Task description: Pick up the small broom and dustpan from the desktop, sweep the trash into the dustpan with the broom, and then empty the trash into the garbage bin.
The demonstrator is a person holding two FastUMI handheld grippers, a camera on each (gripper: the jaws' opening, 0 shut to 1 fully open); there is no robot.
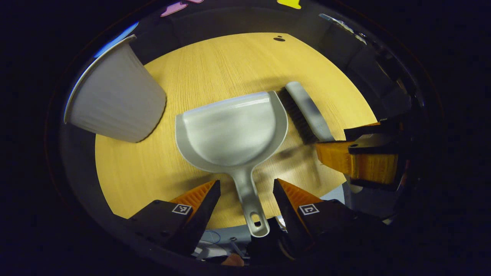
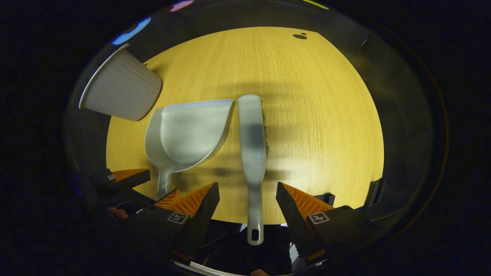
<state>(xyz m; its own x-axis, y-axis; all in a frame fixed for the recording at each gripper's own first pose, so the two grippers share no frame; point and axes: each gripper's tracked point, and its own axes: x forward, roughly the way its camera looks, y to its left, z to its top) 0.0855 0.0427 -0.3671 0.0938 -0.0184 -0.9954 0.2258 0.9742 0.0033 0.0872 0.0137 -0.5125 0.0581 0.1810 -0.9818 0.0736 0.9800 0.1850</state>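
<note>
Counted: one dustpan (image 1: pixel 230 130), one broom (image 2: pixel 252 153), one bin (image 1: pixel 115 99).
Left tool (image 1: pixel 246 193): held apart, astride dustpan handle.
Right tool (image 2: pixel 247 195): held apart, astride broom handle.
Tabletop (image 2: pixel 326 115): bare room seen right of broom.

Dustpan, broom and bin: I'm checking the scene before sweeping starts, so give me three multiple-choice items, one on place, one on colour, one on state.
1. Where is the broom relative to the dustpan in the right gripper view?
A. to its right
B. inside it
C. to its left

2. What colour is the dustpan?
A. red
B. grey
C. green

3. How are the left gripper fingers set around the dustpan handle?
A. shut on it
B. open, one on each side
C. far off it

Answers: 1 A, the broom lies beside the pan's right edge. 2 B, the pan looks pale grey. 3 B, gaps show on both sides of the handle.
</note>
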